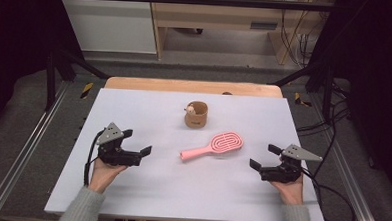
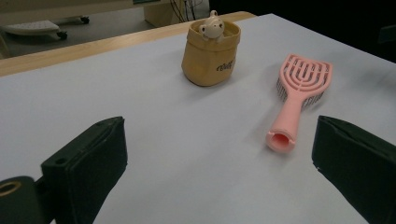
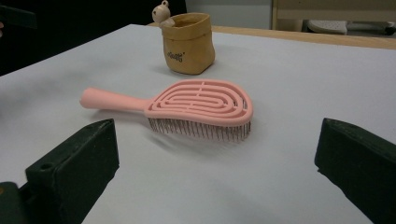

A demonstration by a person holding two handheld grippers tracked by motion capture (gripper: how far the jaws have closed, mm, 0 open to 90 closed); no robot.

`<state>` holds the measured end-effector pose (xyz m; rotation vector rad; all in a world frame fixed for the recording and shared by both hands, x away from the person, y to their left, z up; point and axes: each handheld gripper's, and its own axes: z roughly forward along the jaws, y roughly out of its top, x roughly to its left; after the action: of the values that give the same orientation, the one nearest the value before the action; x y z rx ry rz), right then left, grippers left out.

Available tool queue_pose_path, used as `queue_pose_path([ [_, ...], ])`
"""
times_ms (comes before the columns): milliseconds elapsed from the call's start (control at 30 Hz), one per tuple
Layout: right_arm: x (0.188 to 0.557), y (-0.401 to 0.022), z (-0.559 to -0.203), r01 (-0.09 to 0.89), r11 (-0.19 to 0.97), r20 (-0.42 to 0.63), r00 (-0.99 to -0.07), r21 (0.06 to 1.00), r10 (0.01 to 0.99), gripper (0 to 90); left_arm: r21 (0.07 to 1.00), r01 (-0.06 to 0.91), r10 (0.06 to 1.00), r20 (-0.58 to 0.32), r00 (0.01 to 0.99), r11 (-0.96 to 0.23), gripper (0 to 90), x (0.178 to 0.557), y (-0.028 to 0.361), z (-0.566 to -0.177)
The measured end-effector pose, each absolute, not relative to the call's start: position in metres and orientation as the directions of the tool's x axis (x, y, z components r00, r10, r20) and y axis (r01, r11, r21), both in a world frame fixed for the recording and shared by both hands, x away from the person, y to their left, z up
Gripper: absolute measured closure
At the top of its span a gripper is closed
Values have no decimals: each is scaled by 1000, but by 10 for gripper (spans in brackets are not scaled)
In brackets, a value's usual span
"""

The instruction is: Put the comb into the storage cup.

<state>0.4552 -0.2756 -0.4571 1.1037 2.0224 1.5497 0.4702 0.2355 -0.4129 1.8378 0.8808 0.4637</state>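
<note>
A pink hairbrush (image 1: 214, 145) (image 2: 295, 95) (image 3: 187, 108) lies bristles down near the middle of the white table top (image 1: 145, 188), its handle pointing toward the left. Behind it stands a small tan paper-like pouch (image 1: 196, 114) (image 2: 211, 52) (image 3: 188, 43) with a little pale figurine (image 2: 212, 26) (image 3: 162, 11) peeking over its rim. My left gripper (image 1: 136, 143) (image 2: 219, 168) rests open at the left, held by a hand, well clear of the brush handle. At the right my right gripper (image 1: 263, 157) (image 3: 219, 172) is open too, facing the brush head from a short distance.
The table's wooden far edge (image 1: 192, 86) shows behind the white top. Metal rails (image 1: 27, 148) run along both sides, with cables (image 1: 330, 191) on the floor at the right. Wooden furniture (image 1: 228, 17) stands beyond the table.
</note>
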Motion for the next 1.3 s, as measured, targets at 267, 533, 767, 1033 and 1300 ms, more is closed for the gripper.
queue_pose_path([
  [267,455,-276,-457,361,91,170,-629,928,759,3,891,375,740,-70,669,-255,87,475,223,-413],
  [533,455,-276,-457,361,91,169,-628,928,759,3,886,383,742,-71,667,-260,175,479,214,-412],
  [767,455,-276,-457,361,93,169,-629,928,759,3,881,390,735,-74,674,-269,290,483,206,-412],
  [1033,455,-276,-457,360,91,169,-627,928,760,3,873,397,733,-71,677,-283,405,488,193,-411],
  [1300,455,-276,-457,360,93,168,-628,928,760,3,866,406,730,-72,680,-292,543,494,182,-415],
])
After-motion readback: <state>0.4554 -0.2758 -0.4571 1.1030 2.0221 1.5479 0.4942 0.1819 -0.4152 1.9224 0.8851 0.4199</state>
